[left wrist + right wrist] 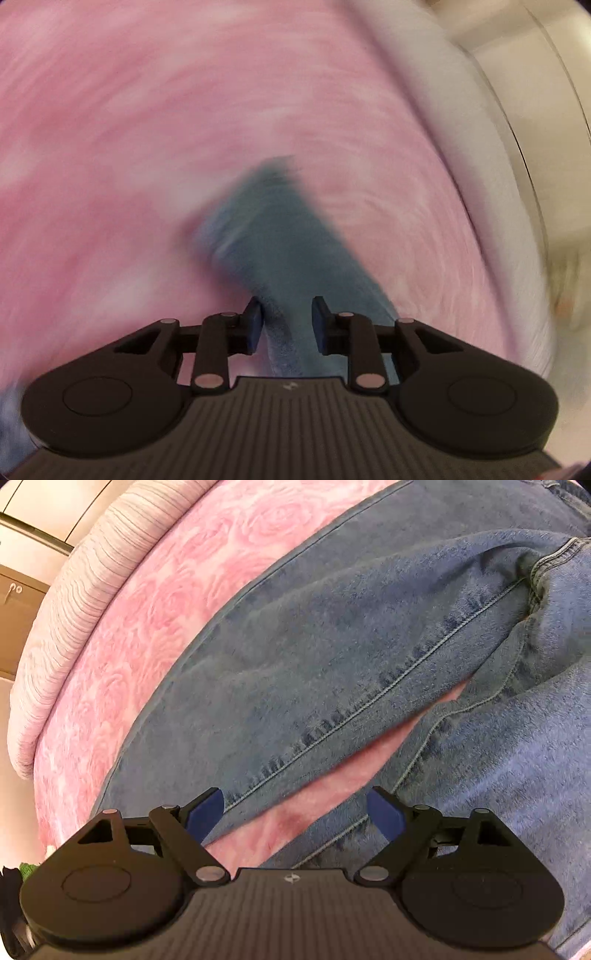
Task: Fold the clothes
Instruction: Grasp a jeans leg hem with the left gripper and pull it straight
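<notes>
Blue denim jeans [332,635] lie spread on a pink rose-patterned bedspread [155,602], both legs showing with a seam and the crotch at upper right. My right gripper [295,812] is open just above the gap between the two legs, holding nothing. In the left wrist view, which is motion-blurred, a strip of the jeans [273,229] runs up from between the pads. My left gripper [288,325] has its pads partly closed around this denim, lifted over the pink bedspread [129,147].
A white ribbed cover [74,590] borders the bedspread at the left, also at the right in the left wrist view [461,129]. Beyond it are beige cabinet fronts [22,602] and pale furniture [535,74].
</notes>
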A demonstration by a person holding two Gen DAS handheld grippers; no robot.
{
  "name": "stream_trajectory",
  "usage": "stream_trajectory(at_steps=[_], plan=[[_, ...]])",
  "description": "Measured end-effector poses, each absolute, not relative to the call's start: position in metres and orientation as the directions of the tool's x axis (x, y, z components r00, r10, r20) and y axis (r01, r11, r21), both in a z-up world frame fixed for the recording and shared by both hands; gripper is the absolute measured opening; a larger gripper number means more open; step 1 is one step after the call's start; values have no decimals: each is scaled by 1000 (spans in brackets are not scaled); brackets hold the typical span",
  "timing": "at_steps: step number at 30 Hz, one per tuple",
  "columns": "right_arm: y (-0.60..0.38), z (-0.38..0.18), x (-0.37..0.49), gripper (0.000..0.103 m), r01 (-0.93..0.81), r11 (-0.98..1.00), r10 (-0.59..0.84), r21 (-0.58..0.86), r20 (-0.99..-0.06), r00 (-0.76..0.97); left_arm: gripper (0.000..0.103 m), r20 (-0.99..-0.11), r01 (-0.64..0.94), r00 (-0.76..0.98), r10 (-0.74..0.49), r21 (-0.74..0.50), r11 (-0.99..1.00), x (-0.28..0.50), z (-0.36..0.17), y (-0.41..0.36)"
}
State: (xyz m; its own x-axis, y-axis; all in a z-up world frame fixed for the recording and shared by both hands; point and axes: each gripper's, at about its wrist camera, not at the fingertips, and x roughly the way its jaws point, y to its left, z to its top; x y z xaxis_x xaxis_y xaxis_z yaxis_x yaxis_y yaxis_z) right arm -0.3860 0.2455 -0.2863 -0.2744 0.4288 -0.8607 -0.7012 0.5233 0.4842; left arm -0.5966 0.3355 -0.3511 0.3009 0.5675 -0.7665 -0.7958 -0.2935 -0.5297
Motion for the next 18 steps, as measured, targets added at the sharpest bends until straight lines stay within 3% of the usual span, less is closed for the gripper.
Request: stream_trajectory(at_steps=[2,5,7,9,13,14,16,18], plan=[[243,-287,-387,87,-702,531,422,475,-866,-267,47,-759,-917,340,556,-400,15,-531,-338,350],[243,-290,-391,88,-701,543,412,462,-874,-257,49,-843,-866,353,406,-129,484,-443,-342,351],[247,-292,-395,90,-711,540,400,451,-880,-254,46,-881,-780,267,390,40,625,-410,-351,334],[251,-292,-399,90,-716,536,392,447,-883,-258,47,-875,-809,302,379,-25,588,-414,-351,324],[251,-295,-399,90,-712,538,388,451,-882,-266,43,-823,-906,423,380,-371,205,-464,-341,343],[252,-296,-399,91,-713,538,386,449,-883,-265,41,-818,-908,414,400,-399,125,-473,-340,349],[252,-299,-400,92,-718,536,382,445,-886,-263,42,-828,-933,360,430,-329,149,-454,-333,365],[254,-300,-404,92,-730,527,374,434,-890,-259,50,-831,-932,358,427,-294,210,-419,-326,382]])
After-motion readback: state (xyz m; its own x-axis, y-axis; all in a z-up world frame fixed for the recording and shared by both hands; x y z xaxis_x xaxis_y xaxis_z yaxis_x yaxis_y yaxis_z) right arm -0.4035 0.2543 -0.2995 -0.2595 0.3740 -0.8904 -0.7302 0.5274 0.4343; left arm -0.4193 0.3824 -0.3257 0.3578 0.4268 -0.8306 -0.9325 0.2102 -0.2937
